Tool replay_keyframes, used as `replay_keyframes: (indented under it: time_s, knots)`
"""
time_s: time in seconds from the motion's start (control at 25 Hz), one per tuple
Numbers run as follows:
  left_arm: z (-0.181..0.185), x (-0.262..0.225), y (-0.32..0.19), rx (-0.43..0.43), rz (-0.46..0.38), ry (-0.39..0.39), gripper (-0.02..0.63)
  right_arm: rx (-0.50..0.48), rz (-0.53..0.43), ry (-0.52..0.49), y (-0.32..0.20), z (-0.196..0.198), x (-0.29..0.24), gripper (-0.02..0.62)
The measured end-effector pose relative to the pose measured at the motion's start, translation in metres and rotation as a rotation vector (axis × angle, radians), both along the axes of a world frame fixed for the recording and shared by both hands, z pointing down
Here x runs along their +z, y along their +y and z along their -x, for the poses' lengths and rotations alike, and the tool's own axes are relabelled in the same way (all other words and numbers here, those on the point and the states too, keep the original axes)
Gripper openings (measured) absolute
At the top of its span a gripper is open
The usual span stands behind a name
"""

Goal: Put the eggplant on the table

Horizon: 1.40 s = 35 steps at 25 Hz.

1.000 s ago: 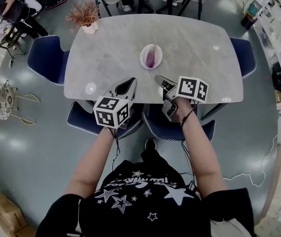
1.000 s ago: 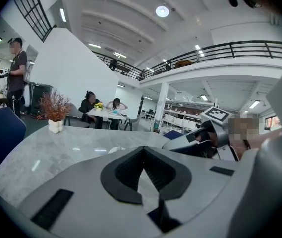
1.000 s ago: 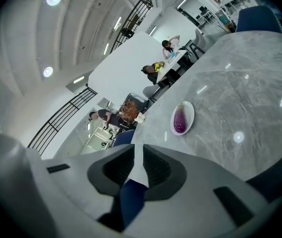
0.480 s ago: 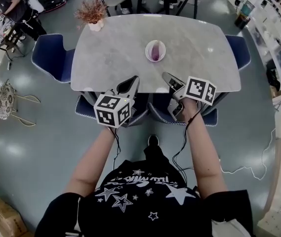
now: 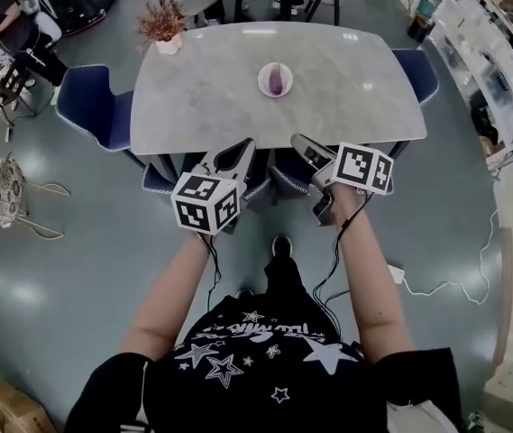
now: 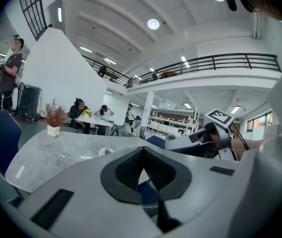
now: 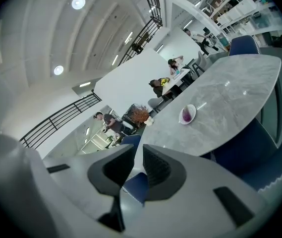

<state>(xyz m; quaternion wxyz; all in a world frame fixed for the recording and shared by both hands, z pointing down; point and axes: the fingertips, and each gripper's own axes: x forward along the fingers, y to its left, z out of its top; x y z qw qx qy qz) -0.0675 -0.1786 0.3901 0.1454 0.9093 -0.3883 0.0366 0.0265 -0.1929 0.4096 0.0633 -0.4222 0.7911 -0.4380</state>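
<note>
A purple eggplant (image 5: pixel 277 80) lies in a small white bowl (image 5: pixel 265 71) on the grey marble table (image 5: pixel 211 97), far of centre. In the right gripper view the bowl (image 7: pixel 187 114) sits well ahead on the table (image 7: pixel 230 103). My left gripper (image 5: pixel 242 147) and right gripper (image 5: pixel 297 141) hang side by side short of the table's near edge, above the blue chairs. The left gripper (image 6: pixel 142 152) has its tips touching and holds nothing. On the right gripper (image 7: pixel 138 155) only a thin slit shows between the jaws, with nothing in it.
Blue chairs (image 5: pixel 94 106) stand around the table, two tucked under its near edge (image 5: pixel 270 177). A potted dry plant (image 5: pixel 163 25) stands at the table's far left corner. A person (image 5: pixel 8 21) is at the upper left. A cable and socket (image 5: pixel 393 273) lie on the floor at right.
The table has slid farther away in the head view. Both grippers were over its near edge and now hang short of it above the chairs. Their jaws look unchanged.
</note>
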Motion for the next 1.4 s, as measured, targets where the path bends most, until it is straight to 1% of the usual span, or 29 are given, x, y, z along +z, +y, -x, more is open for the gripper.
replay_keyframes:
  time_s: [0.16, 0.36, 0.6, 0.68, 0.72, 0.84, 0.96, 1.0, 1.16, 1.4]
  knots:
    - [0.007, -0.006, 0.037, 0.022, -0.014, 0.013, 0.008, 0.004, -0.013, 0.01, 0.041, 0.012, -0.002, 0.058]
    - [0.016, -0.009, 0.078, 0.053, -0.006, 0.04, 0.008, 0.011, -0.023, 0.03, 0.09, 0.03, -0.005, 0.058]
    - [0.005, -0.004, 0.117, 0.088, -0.003, 0.045, 0.008, 0.019, -0.048, 0.038, 0.135, 0.031, -0.006, 0.058]
    - [0.002, -0.003, 0.126, 0.094, 0.001, 0.043, 0.008, 0.018, -0.05, 0.047, 0.144, 0.03, -0.007, 0.058]
    - [0.002, -0.002, 0.128, 0.096, 0.002, 0.042, 0.008, 0.017, -0.053, 0.054, 0.147, 0.03, -0.007, 0.038]
    - [-0.001, -0.003, 0.133, 0.092, 0.002, 0.038, 0.008, 0.01, -0.061, 0.065, 0.152, 0.028, -0.007, 0.034]
    - [-0.006, -0.002, 0.137, 0.08, 0.004, 0.035, 0.008, -0.003, -0.055, 0.063, 0.157, 0.024, -0.004, 0.034]
    - [-0.007, -0.002, 0.138, 0.076, 0.005, 0.033, 0.008, -0.007, -0.053, 0.065, 0.158, 0.023, -0.003, 0.016]
    - [-0.012, 0.002, 0.145, 0.047, 0.015, 0.022, 0.008, -0.034, -0.053, 0.063, 0.167, 0.019, -0.001, 0.015]
    - [-0.037, 0.002, 0.177, 0.033, 0.023, 0.015, 0.008, -0.068, -0.044, 0.06, 0.199, 0.001, -0.001, 0.006]
